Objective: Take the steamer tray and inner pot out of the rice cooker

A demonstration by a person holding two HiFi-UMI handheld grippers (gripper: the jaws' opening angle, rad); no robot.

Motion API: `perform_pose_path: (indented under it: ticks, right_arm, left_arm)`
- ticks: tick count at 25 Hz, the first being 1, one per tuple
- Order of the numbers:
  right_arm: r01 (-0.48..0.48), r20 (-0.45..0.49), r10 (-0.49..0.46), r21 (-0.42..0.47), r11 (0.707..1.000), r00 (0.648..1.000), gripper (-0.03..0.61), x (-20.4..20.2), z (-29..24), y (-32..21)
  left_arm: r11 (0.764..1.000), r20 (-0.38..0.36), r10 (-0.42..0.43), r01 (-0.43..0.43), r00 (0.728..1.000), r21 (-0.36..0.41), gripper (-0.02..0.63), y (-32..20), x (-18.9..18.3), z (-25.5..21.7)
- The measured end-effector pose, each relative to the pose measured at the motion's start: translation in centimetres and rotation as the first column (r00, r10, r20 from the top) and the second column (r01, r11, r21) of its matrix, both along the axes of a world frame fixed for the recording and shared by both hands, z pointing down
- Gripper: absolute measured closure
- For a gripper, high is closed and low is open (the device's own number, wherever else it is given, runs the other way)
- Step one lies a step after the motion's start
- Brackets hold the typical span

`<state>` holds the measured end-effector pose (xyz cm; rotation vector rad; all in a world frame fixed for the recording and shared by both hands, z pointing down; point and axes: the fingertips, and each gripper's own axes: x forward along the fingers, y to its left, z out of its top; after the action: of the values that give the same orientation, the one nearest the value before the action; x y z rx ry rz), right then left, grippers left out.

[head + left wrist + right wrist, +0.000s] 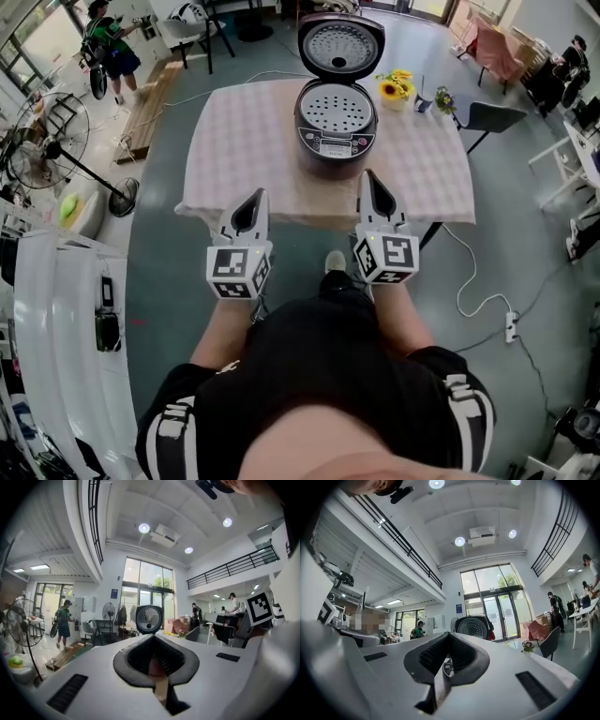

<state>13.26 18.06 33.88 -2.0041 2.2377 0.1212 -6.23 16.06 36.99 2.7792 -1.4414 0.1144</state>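
A dark rice cooker [335,141] stands on the table with its lid [340,42] swung up. A perforated silver steamer tray [336,108] sits in its mouth and hides the inner pot. My left gripper [260,195] hangs at the table's near edge, left of the cooker, shut and empty. My right gripper [367,176] is also shut and empty, with its tip over the near edge just in front of the cooker. The raised lid [149,618] shows past the closed left gripper [153,635] in the left gripper view. In the right gripper view the lid [473,627] sits beyond the shut right gripper [449,633].
The table carries a pale checked cloth [244,141], yellow flowers [396,89] and a small vase [443,98] at the far right. A dark chair [492,117] stands to the right. A standing fan [47,141] is at the left, and a power strip with cord [509,325] lies on the floor.
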Motion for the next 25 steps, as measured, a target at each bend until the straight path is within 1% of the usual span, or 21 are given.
perform_pose_path:
  ticks: [9, 13, 17, 21, 25]
  right_arm:
    - [0.03, 0.007, -0.03, -0.023, 0.999, 1.0, 0.58, 4.9, -0.6, -11.0]
    - [0.051, -0.003, -0.051, -0.026, 0.998, 0.999, 0.58, 6.8, -1.4, -15.8]
    - [0.061, -0.018, -0.062, -0.032, 0.998, 0.998, 0.58, 8.8, -1.7, -20.1]
    - [0.069, -0.024, -0.07, -0.05, 0.996, 0.997, 0.58, 10.6, -2.0, -23.6]
    - [0.065, -0.034, -0.067, -0.064, 0.996, 0.997, 0.58, 11.5, -2.0, -25.9]
  left_arm:
    - [0.999, 0.008, -0.031, 0.031, 0.999, -0.015, 0.61, -10.4, 4.9, -1.2]
    - [0.999, 0.013, -0.041, 0.041, 0.999, -0.024, 0.611, -15.2, 7.1, -1.8]
    - [0.999, 0.006, -0.041, 0.041, 0.999, -0.015, 0.611, -20.0, 9.6, -2.5]
    - [0.999, -0.001, -0.039, 0.039, 0.999, -0.018, 0.611, -23.5, 11.8, -3.1]
    - [0.999, -0.001, -0.039, 0.039, 0.999, -0.034, 0.611, -26.1, 12.6, -3.0]
